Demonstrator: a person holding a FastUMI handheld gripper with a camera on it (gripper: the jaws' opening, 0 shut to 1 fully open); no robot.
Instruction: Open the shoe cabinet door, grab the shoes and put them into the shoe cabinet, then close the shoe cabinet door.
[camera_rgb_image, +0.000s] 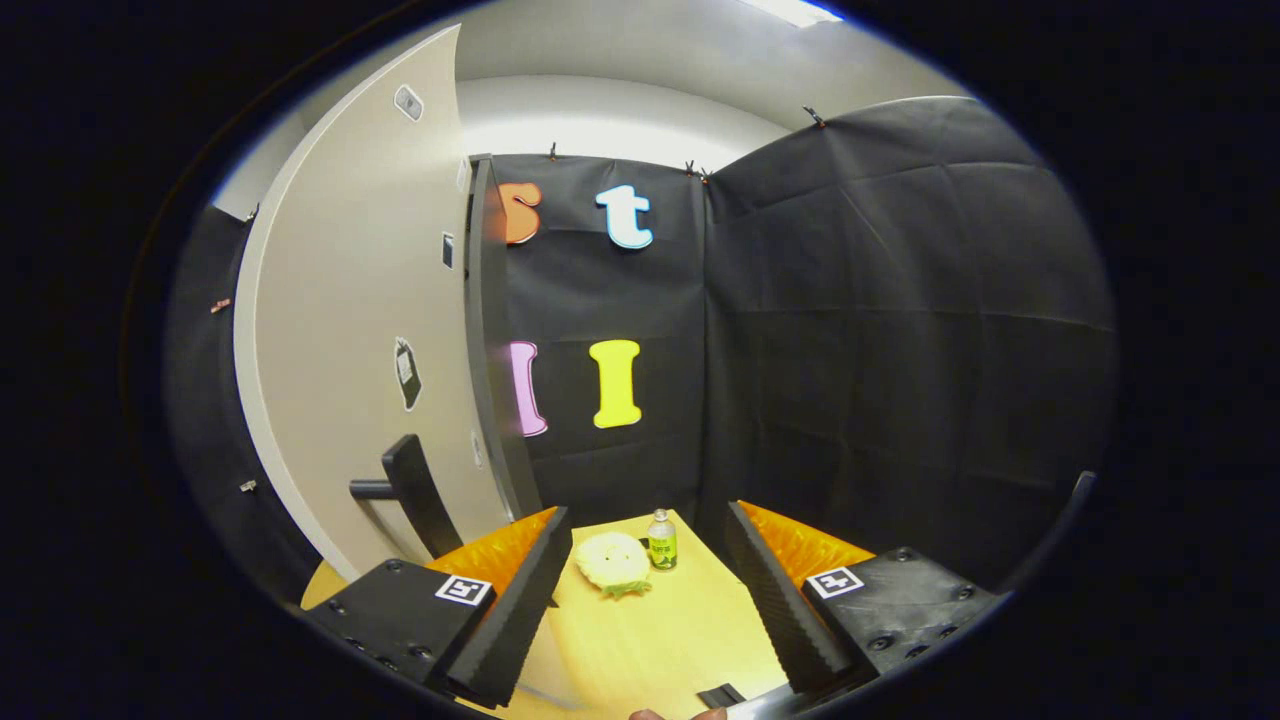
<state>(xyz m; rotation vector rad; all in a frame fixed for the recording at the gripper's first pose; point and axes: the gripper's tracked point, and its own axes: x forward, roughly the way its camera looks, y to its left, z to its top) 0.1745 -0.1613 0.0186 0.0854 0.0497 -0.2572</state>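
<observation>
Beyond the wide-open, empty jaws, a pale rounded thing (612, 562) of unclear kind sits beside a bottle (661, 540).

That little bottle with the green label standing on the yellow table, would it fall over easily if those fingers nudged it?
Probably, yes. The small clear bottle with the green label stands upright, tall for its narrow base, so a nudge near its cap might tip it. Being round, it would likely roll across the smooth yellow table. It looks light. The gripper is open, its fingers short of the bottle.

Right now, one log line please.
claw: open, empty | door: beside claw, handle ungrasped | ahead on table: bottle, yellow item
</observation>
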